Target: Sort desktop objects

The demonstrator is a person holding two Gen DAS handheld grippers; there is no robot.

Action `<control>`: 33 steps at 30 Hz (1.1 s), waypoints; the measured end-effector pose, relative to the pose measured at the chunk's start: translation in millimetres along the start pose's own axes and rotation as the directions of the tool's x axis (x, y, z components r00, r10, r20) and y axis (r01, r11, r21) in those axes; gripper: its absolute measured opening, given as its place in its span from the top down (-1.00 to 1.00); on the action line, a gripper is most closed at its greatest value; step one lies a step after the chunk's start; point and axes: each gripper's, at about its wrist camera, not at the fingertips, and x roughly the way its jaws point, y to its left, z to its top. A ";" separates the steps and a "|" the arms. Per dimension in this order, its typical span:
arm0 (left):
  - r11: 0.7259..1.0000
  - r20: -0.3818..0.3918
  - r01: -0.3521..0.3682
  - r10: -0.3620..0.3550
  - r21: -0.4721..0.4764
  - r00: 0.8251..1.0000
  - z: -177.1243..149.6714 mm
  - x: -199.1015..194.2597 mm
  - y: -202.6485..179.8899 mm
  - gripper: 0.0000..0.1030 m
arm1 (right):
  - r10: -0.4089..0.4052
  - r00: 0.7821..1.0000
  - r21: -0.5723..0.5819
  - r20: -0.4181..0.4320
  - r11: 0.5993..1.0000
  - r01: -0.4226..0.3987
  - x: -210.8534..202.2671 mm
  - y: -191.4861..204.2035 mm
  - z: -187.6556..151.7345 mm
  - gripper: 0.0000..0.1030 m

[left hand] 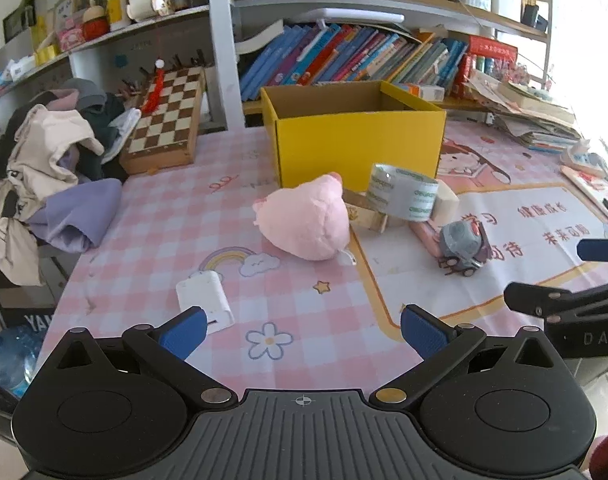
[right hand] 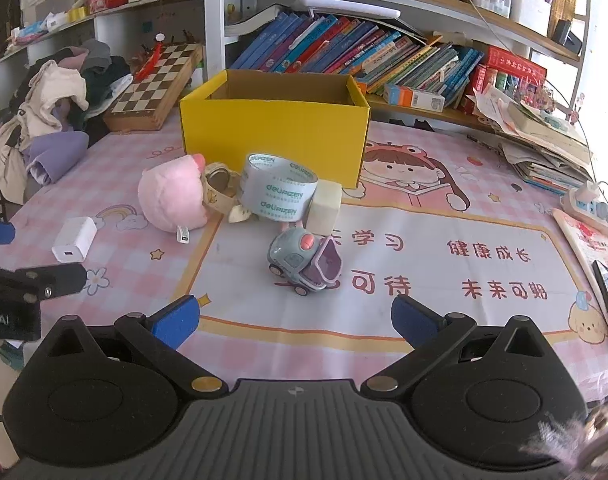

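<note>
Centrally, far on the worktop [right hand: 443,216], an open yellow box [right hand: 272,136]. Just before it: pink plush [right hand: 170,198], clear tape roll [right hand: 278,192] standing on edge, toy car [right hand: 304,262] nearer. White charger [right hand: 74,239] near left. Left hand-held gripper [left hand: 302,334] and right hand-held gripper [right hand: 294,320] both spread wide, holding nothing.

Desk [right hand: 483,184] under a pink checked cartoon mat. Resting on it: yellow cardboard box [right hand: 272,136] at rear centre; pink plush toy [right hand: 170,196], clear tape roll [right hand: 278,192], cream block [right hand: 323,202] and toy car [right hand: 304,262] clustered in front; white charger [right hand: 74,239] at left; clothes pile [left hand: 44,176] and chessboard box [left hand: 164,120] at rear left.
</note>
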 end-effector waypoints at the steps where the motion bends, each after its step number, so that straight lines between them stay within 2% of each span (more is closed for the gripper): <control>1: 1.000 -0.004 -0.007 0.007 0.003 1.000 -0.3 -0.3 -0.2 -1.00 | -0.001 1.000 0.001 -0.002 1.000 0.001 -0.5 0.7 0.1 -1.00; 4: 0.999 -0.024 -0.018 0.018 0.032 1.000 2.9 0.1 -7.0 -1.00 | 0.001 1.000 0.009 -0.014 1.000 0.000 0.0 1.1 2.1 -1.00; 6: 1.000 0.001 0.018 -0.018 0.002 1.000 -0.5 -2.7 1.2 -1.00 | 0.012 1.000 0.025 -0.020 1.000 -0.011 1.3 -0.4 2.8 -1.00; 8: 1.000 -0.017 0.025 -0.025 -0.004 1.000 1.1 -1.1 3.0 -1.00 | 0.020 1.000 0.035 -0.015 0.999 -0.020 1.3 -1.1 1.6 -1.00; 33: 0.999 -0.032 0.037 -0.037 0.013 0.999 -1.2 2.5 4.5 -1.00 | 0.026 0.999 0.012 -0.029 1.000 -0.026 0.7 4.5 0.8 -1.00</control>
